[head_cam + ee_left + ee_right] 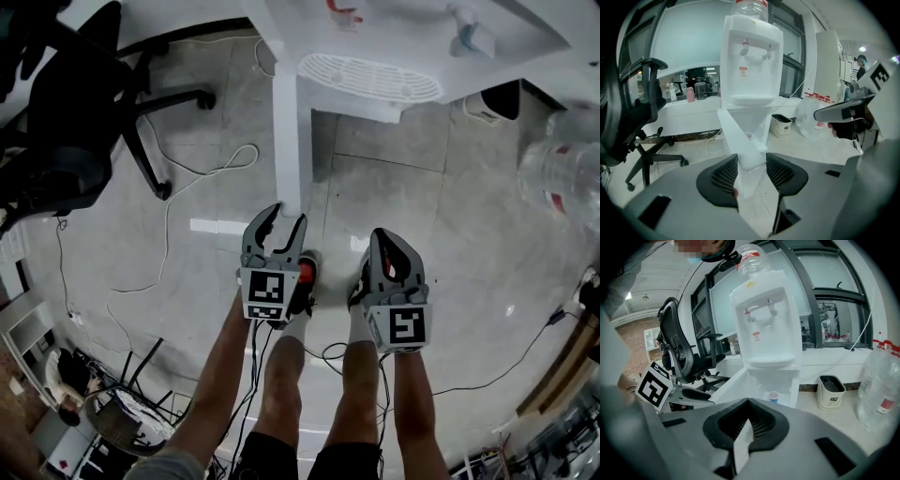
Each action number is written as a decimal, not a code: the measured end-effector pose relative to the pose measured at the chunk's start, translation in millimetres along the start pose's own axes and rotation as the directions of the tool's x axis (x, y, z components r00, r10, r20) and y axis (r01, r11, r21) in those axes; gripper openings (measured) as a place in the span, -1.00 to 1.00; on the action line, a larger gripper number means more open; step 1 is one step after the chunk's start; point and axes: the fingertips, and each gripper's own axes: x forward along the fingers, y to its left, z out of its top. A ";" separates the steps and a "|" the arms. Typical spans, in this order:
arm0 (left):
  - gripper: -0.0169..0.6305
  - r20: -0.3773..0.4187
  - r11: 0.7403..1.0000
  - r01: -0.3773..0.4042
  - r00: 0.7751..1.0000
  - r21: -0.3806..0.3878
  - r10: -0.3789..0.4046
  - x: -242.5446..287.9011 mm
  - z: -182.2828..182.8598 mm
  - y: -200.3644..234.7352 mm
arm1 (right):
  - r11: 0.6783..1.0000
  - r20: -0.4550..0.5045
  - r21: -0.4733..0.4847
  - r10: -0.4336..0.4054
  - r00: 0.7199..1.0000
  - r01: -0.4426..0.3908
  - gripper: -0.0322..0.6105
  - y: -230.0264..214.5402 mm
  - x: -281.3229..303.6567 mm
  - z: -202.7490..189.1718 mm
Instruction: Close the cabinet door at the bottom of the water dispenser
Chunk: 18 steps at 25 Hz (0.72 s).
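My left gripper's [286, 217] jaws stand apart, released, with the free edge of the cabinet door [740, 138] standing between the pads. I cannot see either pad pressing on it. My right gripper's [382, 236] jaws are clenched together on nothing, just beside the left one and to the right of the door. The only print I can make out is the black-and-white square patterns on my marker cubes, which spell no words. The small red label [743, 71] under the taps of the water dispenser [750, 65] is too small to read. So are the red label on the big water jug [881, 390] and the dark patch on the little white bin [830, 391]. The dispenser stands at the far edge of the floor [450, 244], against the window wall, with a clear bottle [750, 7] upended on top. The bin is on the floor to its right and an office chair [75, 112] is well to its left. Its bottom door is swung wide open. Its long axis is upright, it is hinged on the cabinet's left side, and its free edge points straight out at me. A small cup [774, 396] sits inside the open cabinet.
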 end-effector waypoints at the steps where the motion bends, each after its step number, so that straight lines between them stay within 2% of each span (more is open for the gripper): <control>1: -0.31 0.000 1.000 0.009 1.000 0.006 -0.009 1.8 1.4 -3.7 | 1.000 -0.001 0.009 -0.008 1.000 0.008 -0.85 -3.1 -2.3 -1.1; 8: -0.30 -0.002 0.997 0.066 0.998 0.036 -0.066 13.3 10.8 -33.8 | 0.998 -0.001 0.048 -0.048 0.999 0.047 -0.85 -25.5 -15.4 -6.5; 13: -0.36 -0.002 0.992 0.095 0.995 0.089 -0.095 24.6 22.4 -55.1 | 0.995 -0.004 0.061 -0.079 0.997 0.079 -0.85 -44.0 -24.2 -10.0; 18: -0.39 0.002 0.989 0.114 0.993 0.092 -0.115 35.6 32.9 -69.6 | 0.991 0.014 0.080 -0.105 0.994 0.103 -0.85 -57.7 -28.4 -6.9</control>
